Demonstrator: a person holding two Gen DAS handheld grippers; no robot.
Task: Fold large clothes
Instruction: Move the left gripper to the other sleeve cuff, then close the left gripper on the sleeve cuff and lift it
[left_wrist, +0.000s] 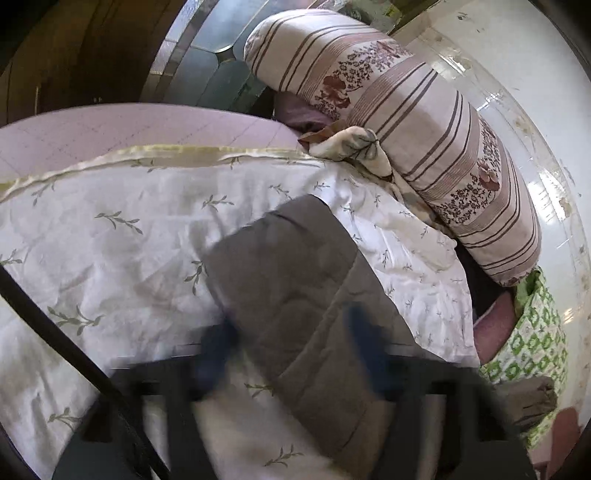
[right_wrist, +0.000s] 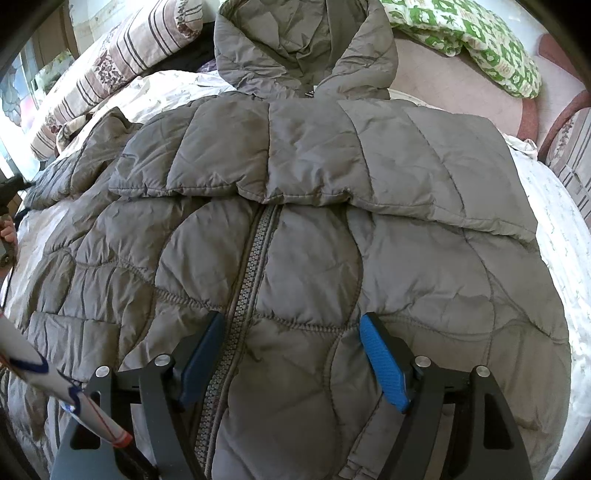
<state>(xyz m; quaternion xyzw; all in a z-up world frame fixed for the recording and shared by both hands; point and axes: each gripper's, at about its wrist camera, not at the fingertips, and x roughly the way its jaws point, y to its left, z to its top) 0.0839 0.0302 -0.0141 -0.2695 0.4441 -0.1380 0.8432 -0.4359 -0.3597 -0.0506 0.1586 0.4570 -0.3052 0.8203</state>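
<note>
A grey quilted puffer jacket (right_wrist: 314, 258) lies front up on the bed, zipper (right_wrist: 243, 295) down its middle, hood (right_wrist: 303, 48) at the far end. One sleeve (right_wrist: 332, 162) is folded across the chest. My right gripper (right_wrist: 291, 354) is open, its blue fingers spread just above the jacket's lower front, astride the zipper. In the left wrist view a grey sleeve (left_wrist: 295, 288) stretches over the white leaf-print sheet (left_wrist: 110, 229). My left gripper (left_wrist: 288, 354) is blurred and open, its fingers on either side of the sleeve. It also shows at the far left edge of the right wrist view (right_wrist: 9, 192).
A striped floral bolster (left_wrist: 424, 122) lies along the bed's far side by the white wall (left_wrist: 535, 92). A green-patterned pillow (right_wrist: 472, 40) lies beyond the hood. A pink mattress (left_wrist: 147, 125) edge and a dark wardrobe (left_wrist: 74, 48) show behind. A white stick (right_wrist: 55, 380) crosses the lower left.
</note>
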